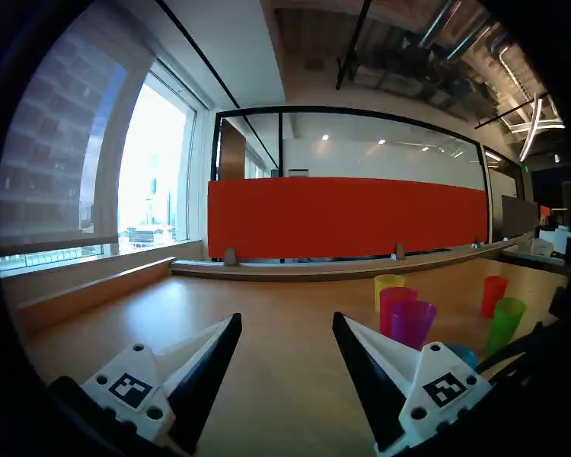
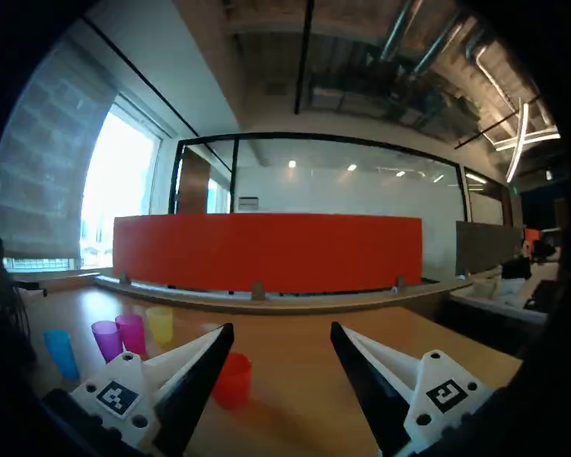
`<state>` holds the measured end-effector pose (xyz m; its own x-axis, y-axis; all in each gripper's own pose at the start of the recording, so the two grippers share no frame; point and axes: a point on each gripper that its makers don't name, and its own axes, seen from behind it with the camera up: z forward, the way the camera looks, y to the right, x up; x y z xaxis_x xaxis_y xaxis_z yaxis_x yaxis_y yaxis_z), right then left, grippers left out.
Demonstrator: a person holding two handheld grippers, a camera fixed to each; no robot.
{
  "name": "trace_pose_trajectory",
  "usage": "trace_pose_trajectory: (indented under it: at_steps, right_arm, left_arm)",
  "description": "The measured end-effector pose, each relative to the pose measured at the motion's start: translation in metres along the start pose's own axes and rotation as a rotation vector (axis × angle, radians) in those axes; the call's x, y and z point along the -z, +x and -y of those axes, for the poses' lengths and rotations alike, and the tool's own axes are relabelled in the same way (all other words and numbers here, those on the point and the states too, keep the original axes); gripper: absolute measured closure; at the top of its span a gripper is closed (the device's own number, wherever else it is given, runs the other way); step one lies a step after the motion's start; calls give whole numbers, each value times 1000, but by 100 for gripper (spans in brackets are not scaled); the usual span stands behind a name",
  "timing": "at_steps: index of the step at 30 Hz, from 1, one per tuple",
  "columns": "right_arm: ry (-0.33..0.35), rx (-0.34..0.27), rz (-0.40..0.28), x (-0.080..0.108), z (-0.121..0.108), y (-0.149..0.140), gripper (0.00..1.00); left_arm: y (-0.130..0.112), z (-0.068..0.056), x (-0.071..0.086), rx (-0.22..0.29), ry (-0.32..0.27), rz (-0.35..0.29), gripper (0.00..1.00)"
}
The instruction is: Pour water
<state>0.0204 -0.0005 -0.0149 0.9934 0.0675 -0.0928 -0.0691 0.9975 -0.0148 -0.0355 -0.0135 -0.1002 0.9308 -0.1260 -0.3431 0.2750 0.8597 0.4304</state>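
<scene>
Pale wooden worktop (image 1: 209,297) runs across the lower field of both views, backed by an orange partition (image 1: 346,217), a glass wall (image 1: 377,145) above it and a bright window (image 1: 152,175) to one side.

Left gripper view: I read the left tongs (image 1: 285,320) as open. Their two black fingers are spread wide, with bare worktop between them and nothing gripped. The cups stand upright to the right of the tongs. Three form a close row: a yellow cup (image 1: 389,283) farthest, a pink cup (image 1: 397,303) just in front of it, and a purple cup (image 1: 413,324) nearest, just beside the right-hand finger. A blue cup (image 1: 462,354) is partly hidden behind that finger. A red cup (image 1: 494,295) and a green cup (image 1: 506,324) stand apart, farther right, with the green one nearer to me.

Right gripper view: the right tongs (image 2: 282,327) likewise stand open and hold nothing. The cups here lie to the left. The blue, purple, pink and yellow ones recede in a loose row, apart from the fingers. The red cup stands close in, partly hidden behind the left-hand finger, and I cannot tell whether it touches that finger. I also cannot tell whether any cup holds water.
</scene>
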Motion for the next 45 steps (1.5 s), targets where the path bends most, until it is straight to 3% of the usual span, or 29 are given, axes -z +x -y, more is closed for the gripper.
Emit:
trace_pose_trajectory:
  at_steps: [6,27,45]
  right_arm:
    - [5,-40,-1,-2,0,-11,1]
    - [9,-59,16,-8,-2,-34,1]
    - [0,-17,61,-11,1,-46,1]
  left_arm:
    - [0,0,0,0,0,0,12]
    - [0,0,1,0,0,0,12]
    - [0,0,0,0,0,0,12]
